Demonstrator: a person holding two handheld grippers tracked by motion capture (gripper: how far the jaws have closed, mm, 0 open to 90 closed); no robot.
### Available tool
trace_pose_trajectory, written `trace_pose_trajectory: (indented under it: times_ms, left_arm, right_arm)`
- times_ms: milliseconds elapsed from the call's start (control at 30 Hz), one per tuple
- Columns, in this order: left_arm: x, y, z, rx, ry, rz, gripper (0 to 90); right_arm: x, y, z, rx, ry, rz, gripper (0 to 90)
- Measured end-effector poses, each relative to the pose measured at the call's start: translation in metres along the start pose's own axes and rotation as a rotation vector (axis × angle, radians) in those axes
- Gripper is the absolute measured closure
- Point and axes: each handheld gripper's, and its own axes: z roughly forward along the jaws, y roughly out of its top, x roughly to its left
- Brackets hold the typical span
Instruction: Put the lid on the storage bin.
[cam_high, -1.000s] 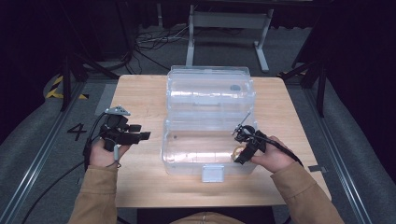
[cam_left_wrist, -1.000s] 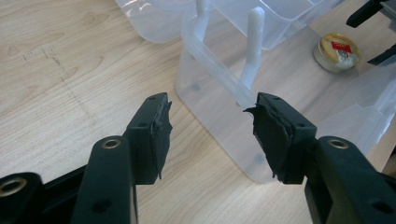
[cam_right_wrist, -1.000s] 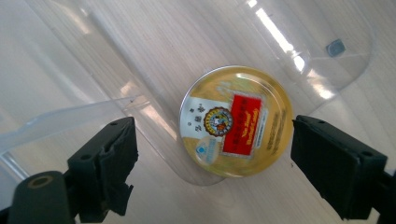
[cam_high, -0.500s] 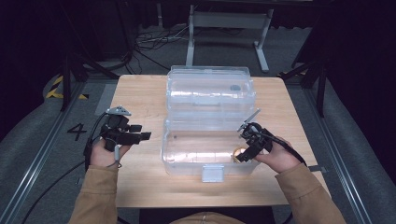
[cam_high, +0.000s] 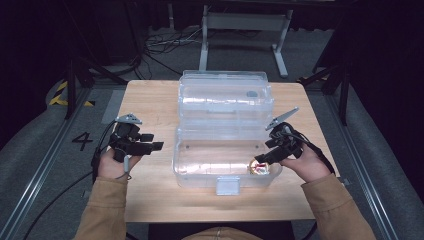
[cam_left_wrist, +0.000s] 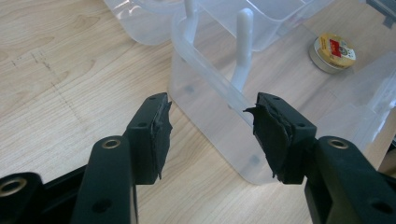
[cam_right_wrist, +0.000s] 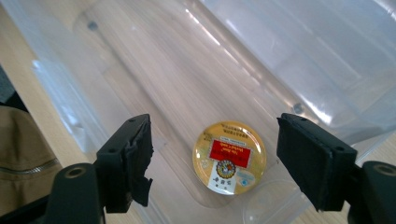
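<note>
Hovering above the small round tin (cam_right_wrist: 229, 157), the right tool (cam_high: 265, 159) with jaws spread and just now narrowing, nothing pinched; tin flat on the floor of the clear plastic box (cam_high: 200, 170), toward 5 o'clock, likely just set down there. Waiting at 9 o'clock of the box over the counter (cam_high: 150, 100), the left tool (cam_high: 150, 147), spread and empty, seemingly placed to steady the wall.

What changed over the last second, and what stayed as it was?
The right gripper has drawn back from the clear box; its jaws have just been closing a little, pressing nothing. The round tin lies free on the box floor below them. The left gripper and the box stayed put.
</note>
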Motion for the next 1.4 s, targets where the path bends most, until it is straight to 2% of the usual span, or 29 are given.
trace_pose_trajectory:
  times_ms: [133, 267, 433, 533, 600, 667, 767, 933, 1033, 1133, 1400]
  left_arm:
    - [-0.003, 0.0, 0.0, -0.001, -0.01, 0.006, 46.2]
    - [-0.004, 0.0, 0.0, 0.0, -0.009, 0.016, 46.2]
    - [-0.004, -0.001, -0.001, -0.001, -0.01, 0.011, 46.2]
    - [-0.004, -0.002, -0.001, -0.002, -0.012, 0.01, 46.2]
    - [-0.004, -0.003, -0.001, 0.006, -0.01, 0.013, 46.2]
    - [-0.005, -0.004, -0.001, 0.004, -0.008, 0.012, 46.2]
    - [-0.006, -0.004, -0.001, 0.004, -0.011, 0.013, 46.3]
    - [-0.008, -0.005, -0.001, 0.01, -0.014, 0.018, 46.3]
    - [-0.008, -0.006, 0.0, 0.012, -0.012, 0.017, 46.3]
    - [-0.008, -0.006, 0.001, 0.015, -0.011, 0.016, 46.3]
    - [-0.01, -0.006, 0.002, 0.02, -0.016, 0.022, 46.3]
  right_arm:
    - [0.001, 0.005, -0.011, -0.047, 0.026, -0.015, 27.4]
    - [0.002, 0.012, -0.022, -0.106, 0.046, -0.06, 20.8]
    - [0.001, 0.022, -0.033, -0.158, 0.038, -0.078, 19.5]
    - [0.001, 0.028, -0.038, -0.167, 0.012, -0.083, 22.9]
    - [-0.001, 0.034, -0.041, -0.178, -0.004, -0.081, 29.0]
    - [-0.004, 0.041, -0.044, -0.195, 0.001, -0.069, 39.2]
    - [-0.008, 0.051, -0.048, -0.223, 0.009, -0.063, 45.2]
    - [-0.011, 0.068, -0.049, -0.226, -0.011, -0.083, 45.7]
    - [-0.011, 0.078, -0.048, -0.247, -0.025, -0.127, 45.4]
    - [-0.012, 0.089, -0.044, -0.251, -0.027, -0.141, 46.0]
    - [-0.02, 0.109, -0.029, -0.25, -0.015, -0.122, 53.7]
